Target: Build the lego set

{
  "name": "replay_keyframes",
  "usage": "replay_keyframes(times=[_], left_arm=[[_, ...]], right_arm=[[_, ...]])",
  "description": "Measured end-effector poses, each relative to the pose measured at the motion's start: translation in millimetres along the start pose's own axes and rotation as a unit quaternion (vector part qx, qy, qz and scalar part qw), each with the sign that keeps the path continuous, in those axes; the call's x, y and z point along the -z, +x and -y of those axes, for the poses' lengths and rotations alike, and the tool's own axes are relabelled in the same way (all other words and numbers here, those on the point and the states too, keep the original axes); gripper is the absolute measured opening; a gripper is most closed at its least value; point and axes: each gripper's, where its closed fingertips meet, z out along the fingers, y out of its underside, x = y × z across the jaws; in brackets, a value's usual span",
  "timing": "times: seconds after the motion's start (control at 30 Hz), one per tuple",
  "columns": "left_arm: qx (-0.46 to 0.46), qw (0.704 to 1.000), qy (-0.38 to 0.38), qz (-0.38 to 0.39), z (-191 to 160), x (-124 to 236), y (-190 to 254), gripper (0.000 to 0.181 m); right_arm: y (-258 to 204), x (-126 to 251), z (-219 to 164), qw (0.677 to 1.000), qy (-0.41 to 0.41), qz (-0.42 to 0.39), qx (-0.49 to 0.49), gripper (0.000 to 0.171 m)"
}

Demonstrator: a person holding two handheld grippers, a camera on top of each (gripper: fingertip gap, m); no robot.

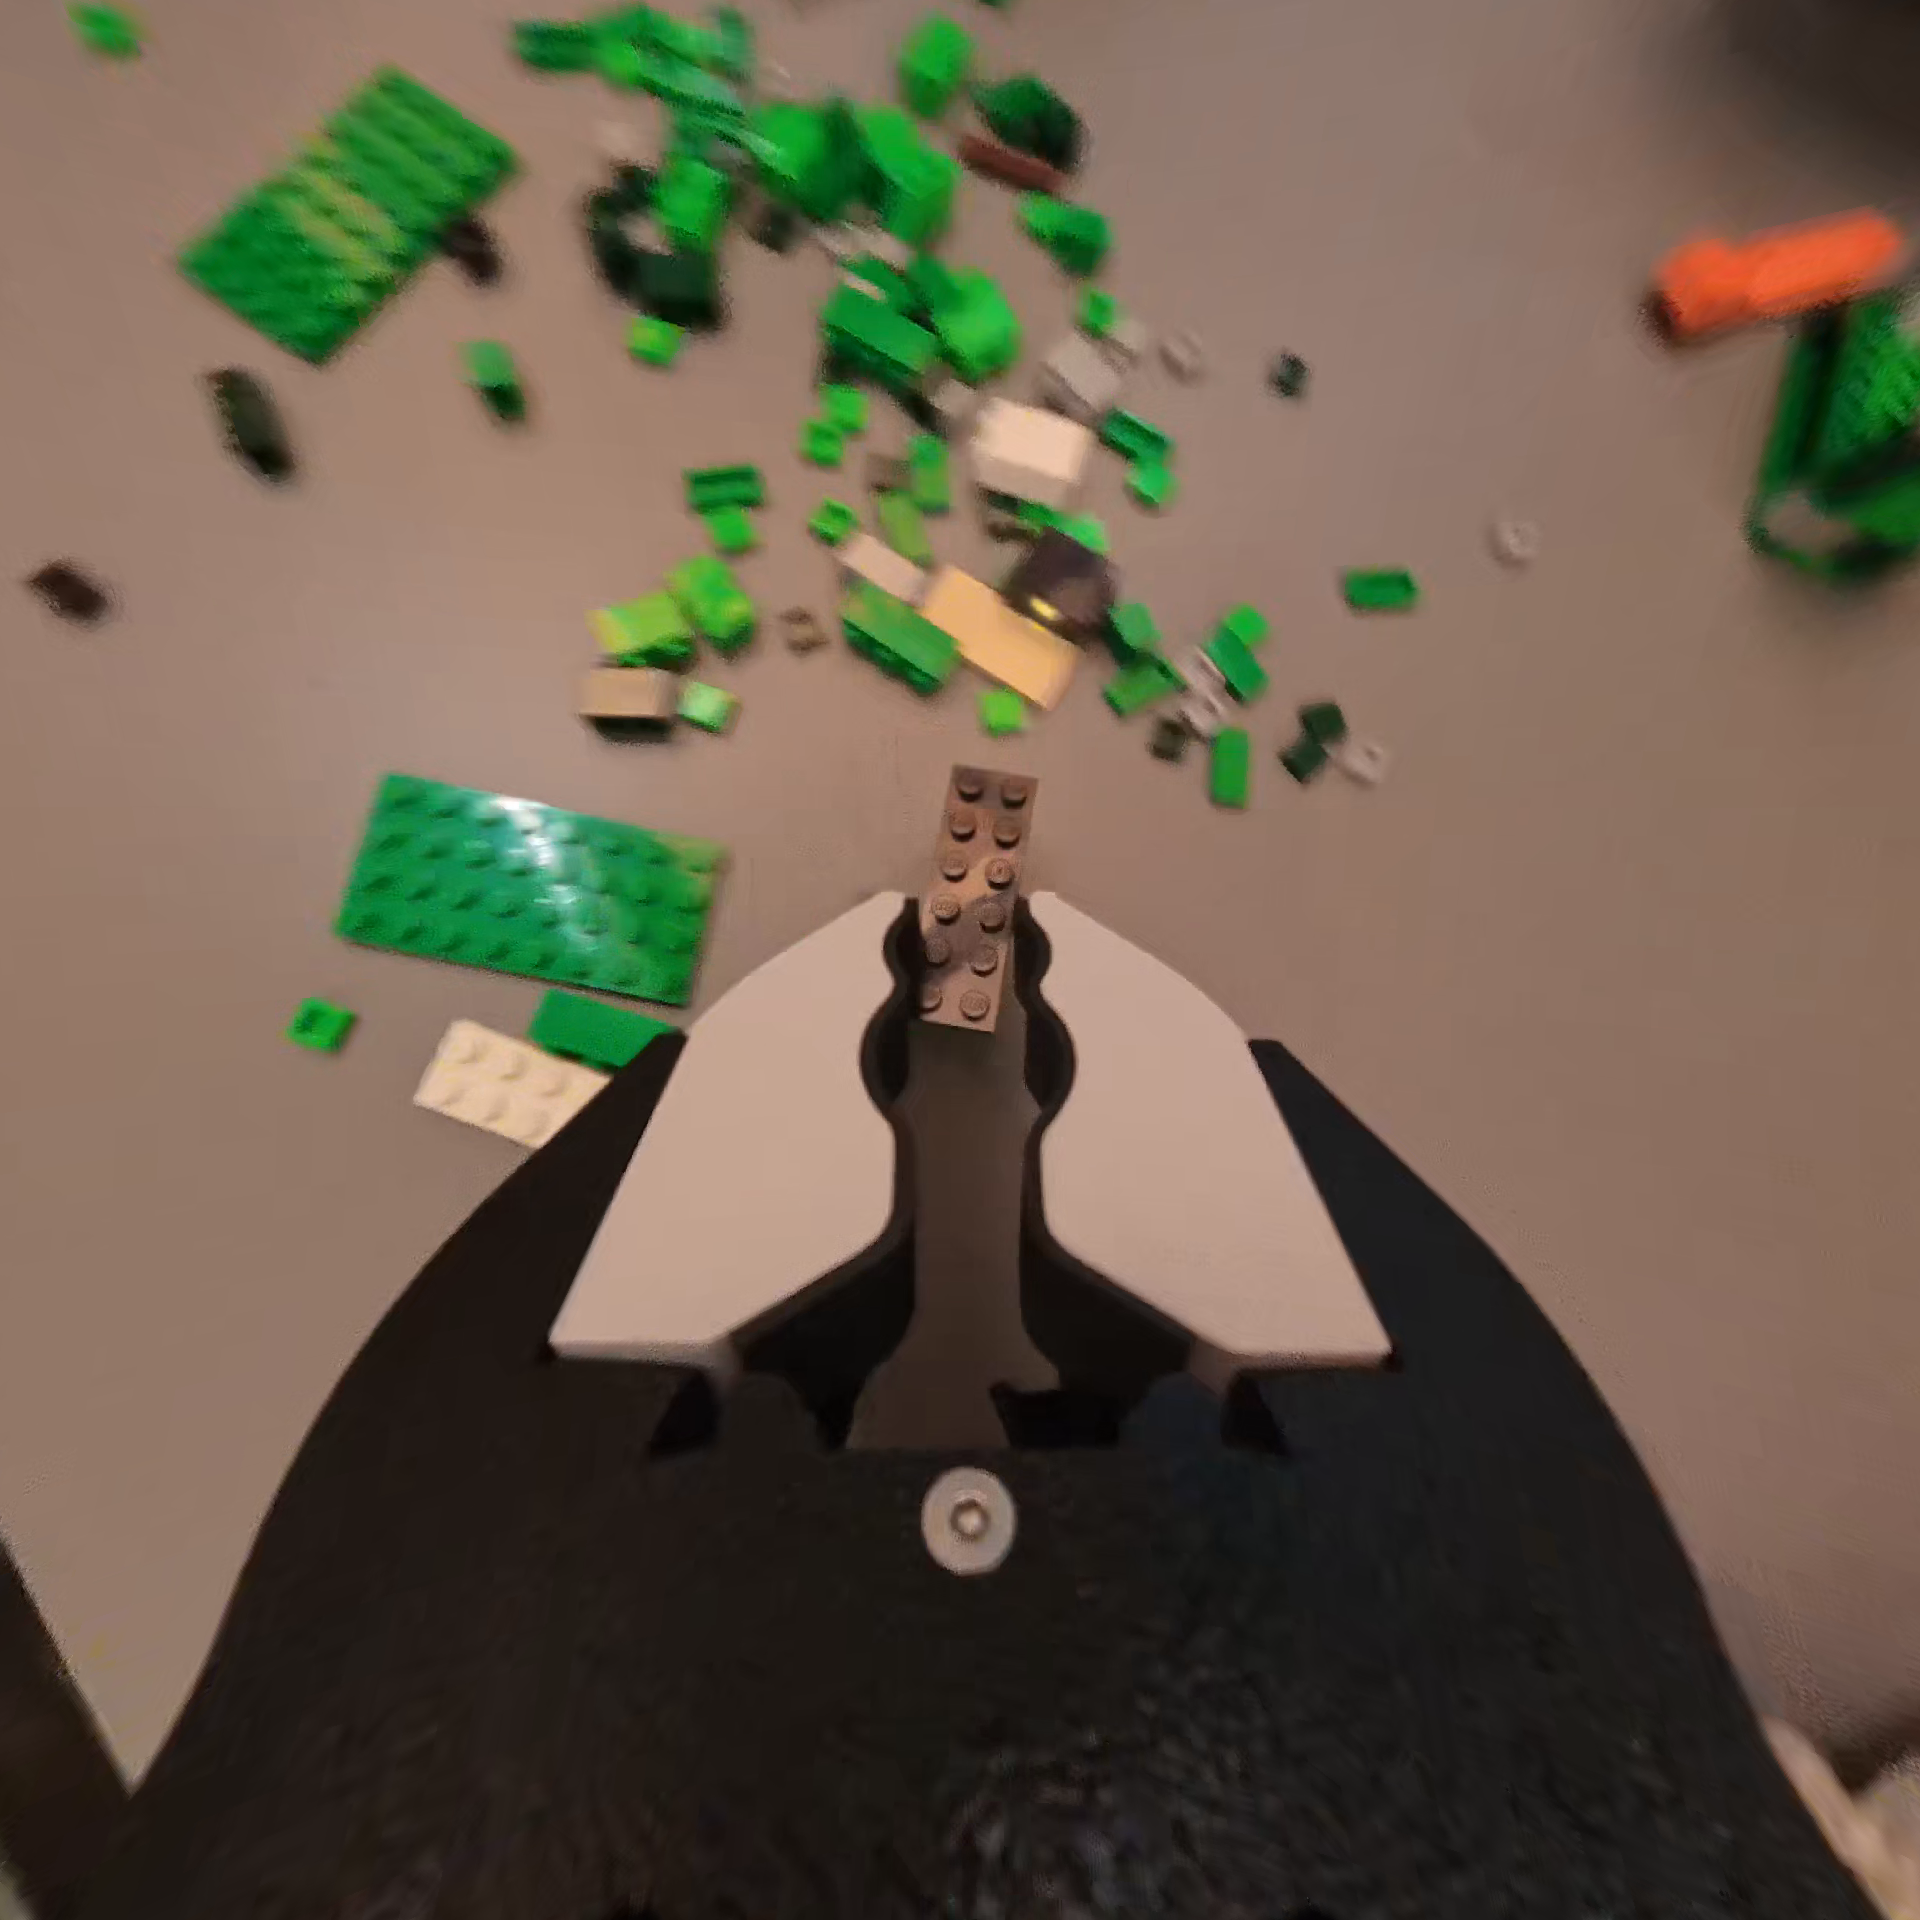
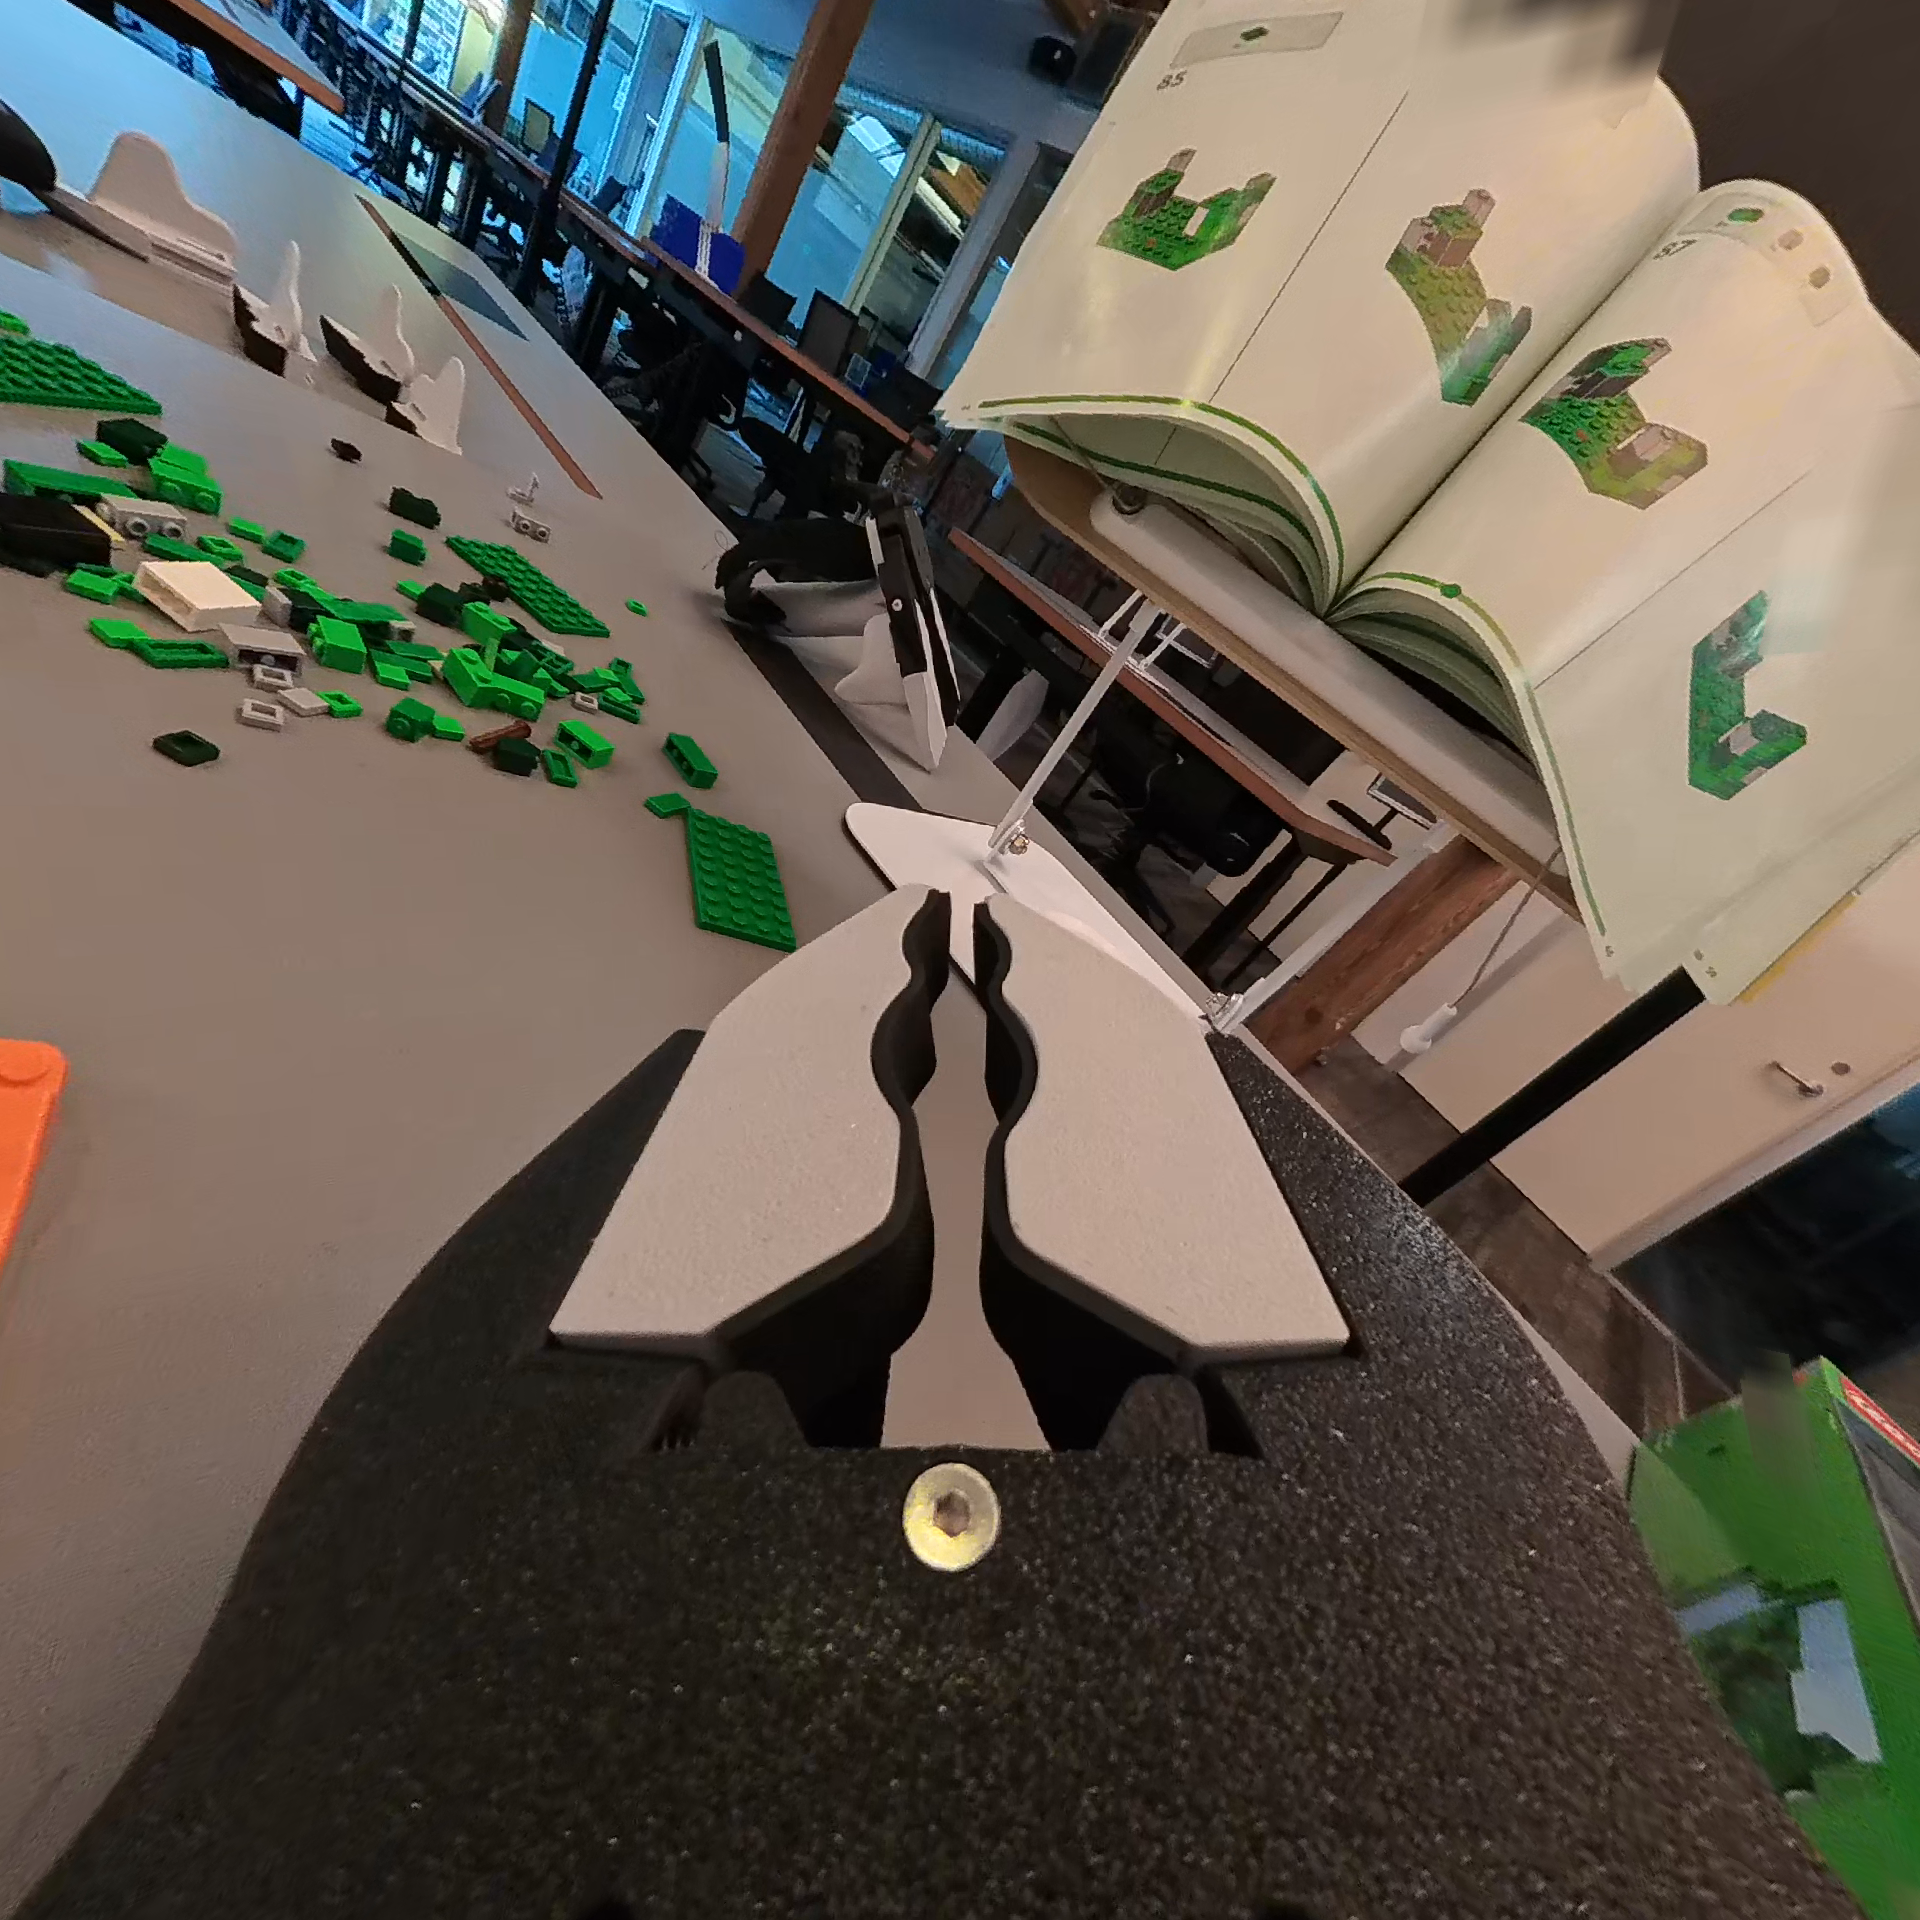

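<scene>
My left gripper (image 1: 971,914) is shut on a long grey studded plate (image 1: 982,842), which sticks out past the fingertips above the grey table. Ahead of it lies a scattered pile of green, grey and white lego pieces (image 1: 883,343). A green baseplate (image 1: 530,888) lies to the left, another (image 1: 348,213) at the far left. A partly built green structure (image 1: 1844,436) with an orange piece (image 1: 1782,272) sits at the right edge. My right gripper (image 2: 961,914) is shut and empty, pointed over the table's edge. The same pile (image 2: 343,634) lies to its left, with a green plate (image 2: 738,878) nearest.
An open instruction booklet (image 2: 1455,416) rests on a white stand (image 2: 935,842) at the table's edge. Spare gripper fingers (image 2: 395,374) stand at the back. A green box (image 2: 1808,1621) is at the lower right. An orange piece (image 2: 26,1122) is at the left edge. The left gripper's tips are roughly 30 cm from the right gripper's. Both grippers' tips are roughly 20 cm from the partly built green structure (image 1: 1844,436).
</scene>
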Motion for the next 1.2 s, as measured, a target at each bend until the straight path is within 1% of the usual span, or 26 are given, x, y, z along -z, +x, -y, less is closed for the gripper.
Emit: replay_keyframes(times=[0.03, 0.1, 0.27, 0.33, 0.37, 0.43, 0.5, 0.57, 0.6, 0.63, 0.73, 0.83, 0.97, 1.03, 1.13, 1.2], left_arm=[[-0.032, 0.999, -0.011, -0.013, -7, 0, 8, 0.017], [-0.055, 0.998, -0.027, -0.016, -15, -1, 13, 0.017], [-0.038, 0.996, -0.027, -0.07, -16, -6, 25, 0.019], [-0.03, 0.996, 0.003, -0.079, -7, -4, 27, 0.053], [-0.031, 0.996, 0.022, -0.082, -2, -1, 28, 0.061], [-0.047, 0.994, 0.073, -0.065, 13, 9, 26, 0.065], [-0.079, 0.985, 0.147, -0.043, 33, 21, 25, 0.063], [-0.11, 0.968, 0.216, -0.067, 54, 30, 42, 0.058], [-0.122, 0.96, 0.236, -0.089, 61, 31, 54, 0.056], [-0.133, 0.955, 0.24, -0.11, 65, 28, 67, 0.054], [-0.159, 0.956, 0.203, -0.137, 67, 1, 99, 0.056], [-0.175, 0.957, 0.16, -0.164, 68, -33, 142, 0.068], [-0.217, 0.959, 0.084, -0.159, 50, -74, 178, 0.084], [-0.216, 0.961, 0.068, -0.16, 48, -80, 184, 0.09], [-0.195, 0.956, 0.102, -0.194, 58, -74, 201, 0.085], [-0.181, 0.96, 0.101, -0.189, 60, -77, 206, 0.082]], right_arm=[[0, 0, 0, 1.0, 0.0, 0.0, -0.001, 0.004], [1, 0, 0, 1.0, 0.0, -0.003, -0.004, 0.004], [1, 0, 0, 1.0, 0.0, -0.003, -0.001, 0.003], [1, -1, 0, 1.0, 0.0, -0.003, -0.001, 0.003], [2, -1, 0, 1.0, 0.0, -0.003, -0.001, 0.003], [2, -1, 0, 1.0, 0.001, -0.005, -0.003, 0.003], [3, -1, 0, 1.0, 0.002, -0.006, -0.005, 0.003], [3, -1, 0, 1.0, 0.002, -0.007, -0.006, 0.003], [3, -1, 0, 1.0, 0.002, -0.007, -0.005, 0.003], [3, -1, 0, 1.0, 0.002, -0.007, -0.005, 0.003], [3, -1, 0, 1.0, 0.002, -0.006, -0.003, 0.003], [3, -2, 1, 1.0, 0.004, -0.005, -0.001, 0.003], [4, -2, 1, 1.0, 0.006, -0.004, -0.004, 0.003], [4, -2, 1, 1.0, 0.006, -0.002, -0.002, 0.003], [3, -4, 1, 1.0, 0.005, -0.002, 0.002, 0.003], [3, -4, 1, 1.0, 0.004, -0.003, 0.004, 0.003]])
